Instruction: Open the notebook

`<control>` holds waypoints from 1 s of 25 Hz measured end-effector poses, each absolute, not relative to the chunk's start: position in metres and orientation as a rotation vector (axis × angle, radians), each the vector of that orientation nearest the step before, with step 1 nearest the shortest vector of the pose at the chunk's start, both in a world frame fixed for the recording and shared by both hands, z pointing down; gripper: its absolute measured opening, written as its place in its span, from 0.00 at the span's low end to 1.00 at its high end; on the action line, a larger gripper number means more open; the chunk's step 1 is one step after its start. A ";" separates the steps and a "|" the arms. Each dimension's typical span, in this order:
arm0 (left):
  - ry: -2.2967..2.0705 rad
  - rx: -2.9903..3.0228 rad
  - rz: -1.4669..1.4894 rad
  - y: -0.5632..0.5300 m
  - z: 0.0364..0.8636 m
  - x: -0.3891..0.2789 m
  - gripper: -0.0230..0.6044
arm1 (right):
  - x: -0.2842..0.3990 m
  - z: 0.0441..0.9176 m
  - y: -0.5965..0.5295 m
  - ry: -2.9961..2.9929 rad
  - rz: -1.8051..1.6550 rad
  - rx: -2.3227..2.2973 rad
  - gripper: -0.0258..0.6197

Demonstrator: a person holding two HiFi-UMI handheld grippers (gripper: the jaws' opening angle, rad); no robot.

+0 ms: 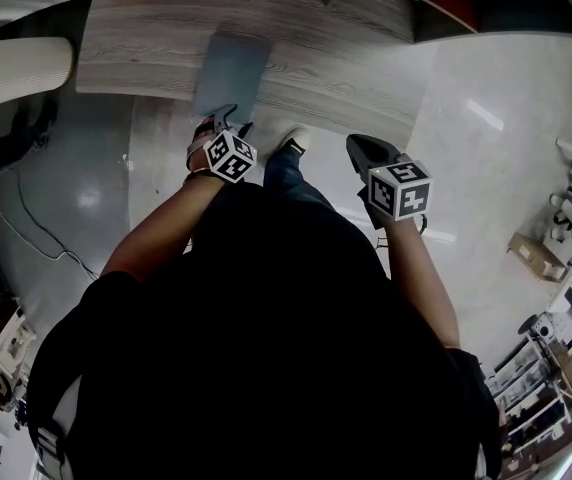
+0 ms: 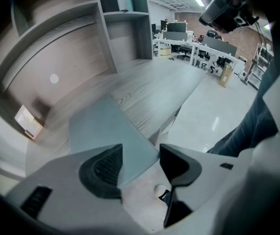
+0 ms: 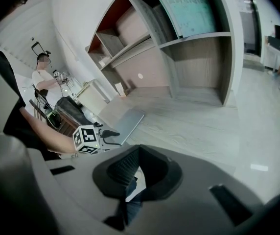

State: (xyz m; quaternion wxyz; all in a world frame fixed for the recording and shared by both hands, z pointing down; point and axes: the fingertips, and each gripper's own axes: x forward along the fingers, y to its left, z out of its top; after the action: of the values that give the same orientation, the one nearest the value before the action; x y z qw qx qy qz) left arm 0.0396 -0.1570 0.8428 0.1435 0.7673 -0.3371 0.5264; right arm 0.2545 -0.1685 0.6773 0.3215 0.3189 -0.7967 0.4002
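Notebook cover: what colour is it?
Plain grey-blue; the flat notebook shows best in the left gripper view.

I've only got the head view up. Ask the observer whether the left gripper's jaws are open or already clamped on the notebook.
Observer: The left gripper is open. Its jaws stand wide apart, and the near corner of the closed notebook shows between them, not clamped.
Operator: And the other one?
Observer: The right gripper is shut, its jaw tips meeting with nothing between them.
Operator: Anyone else around?
Observer: Yes. The right gripper view shows a person in a white top in the background at its left.
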 end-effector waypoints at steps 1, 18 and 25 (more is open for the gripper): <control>-0.969 2.215 1.517 -0.157 0.843 0.040 0.42 | 0.254 0.677 -0.169 -2.094 1.052 0.840 0.04; -0.884 2.273 1.447 -0.150 0.825 0.047 0.23 | 0.246 0.670 -0.168 -2.115 1.051 0.855 0.04; -0.869 2.288 1.428 -0.149 0.813 0.046 0.15 | 0.241 0.664 -0.167 -2.121 1.040 0.854 0.04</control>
State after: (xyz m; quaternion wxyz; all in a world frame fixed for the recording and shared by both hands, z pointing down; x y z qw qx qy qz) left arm 0.0458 -0.1486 0.8134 0.1531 0.7979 -0.3031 0.4980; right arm 0.2412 -0.1666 0.6643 0.3095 0.3231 -0.8030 0.3938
